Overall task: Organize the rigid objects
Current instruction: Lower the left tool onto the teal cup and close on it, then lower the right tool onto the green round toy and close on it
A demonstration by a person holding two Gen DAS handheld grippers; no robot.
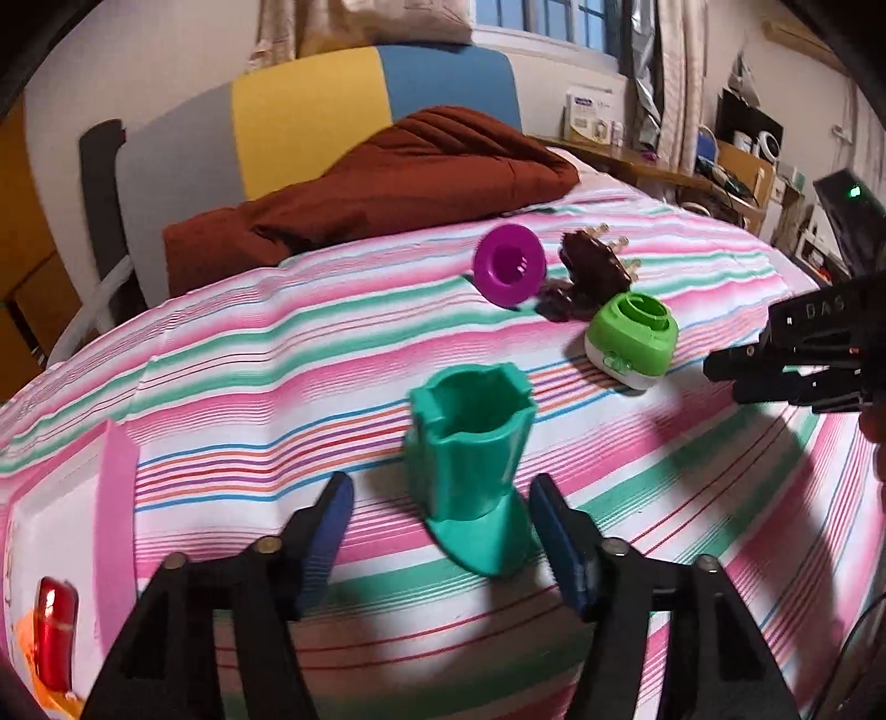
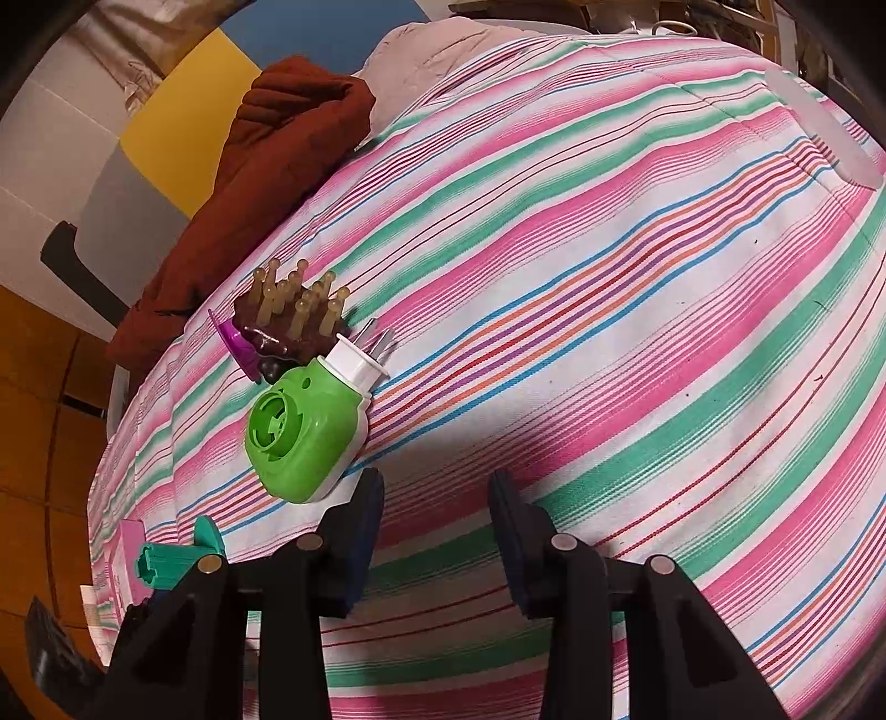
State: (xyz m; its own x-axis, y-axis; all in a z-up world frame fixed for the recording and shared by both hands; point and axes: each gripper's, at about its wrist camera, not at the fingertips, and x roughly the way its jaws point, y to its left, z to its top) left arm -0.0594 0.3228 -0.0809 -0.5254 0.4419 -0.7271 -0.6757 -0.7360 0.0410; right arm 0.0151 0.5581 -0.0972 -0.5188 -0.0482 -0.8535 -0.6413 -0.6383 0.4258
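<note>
Your left hand-held gripper (image 1: 440,498) stands open over the bed (image 1: 232,354), its blue pads either side of the teal cup (image 1: 470,454) but clear of it. The cup stands right in front of the left hand-held gripper, between the tips, tilted, with its flared foot nearest you, its long axis running up and away and its open mouth facing up and slightly toward the camera; nothing shows inside it. Beyond the cup and to its right lies the green plug-in (image 1: 631,338), its round opening facing up. Further off sit the purple funnel (image 1: 506,266), on its side with the mouth toward you, and just right of it the brown brush (image 1: 595,266), the two close together.

Your right hand-held gripper (image 2: 437,498) hangs over the striped bedcover with its jaws parted and nothing between them. From there the green plug-in (image 2: 302,432) lies just ahead and left of the left tip, its white plug end and prongs pointing away and to the right. The brown brush (image 2: 293,315) rests beyond it, pegs up, with the purple funnel (image 2: 235,343) edge-on at its left.

A rust-brown blanket (image 1: 387,183) is bunched at the far end of the bed, against a grey, yellow and blue headboard (image 1: 310,94). A window (image 1: 548,16) and cluttered shelves (image 1: 736,160) fill the wall beyond
</note>
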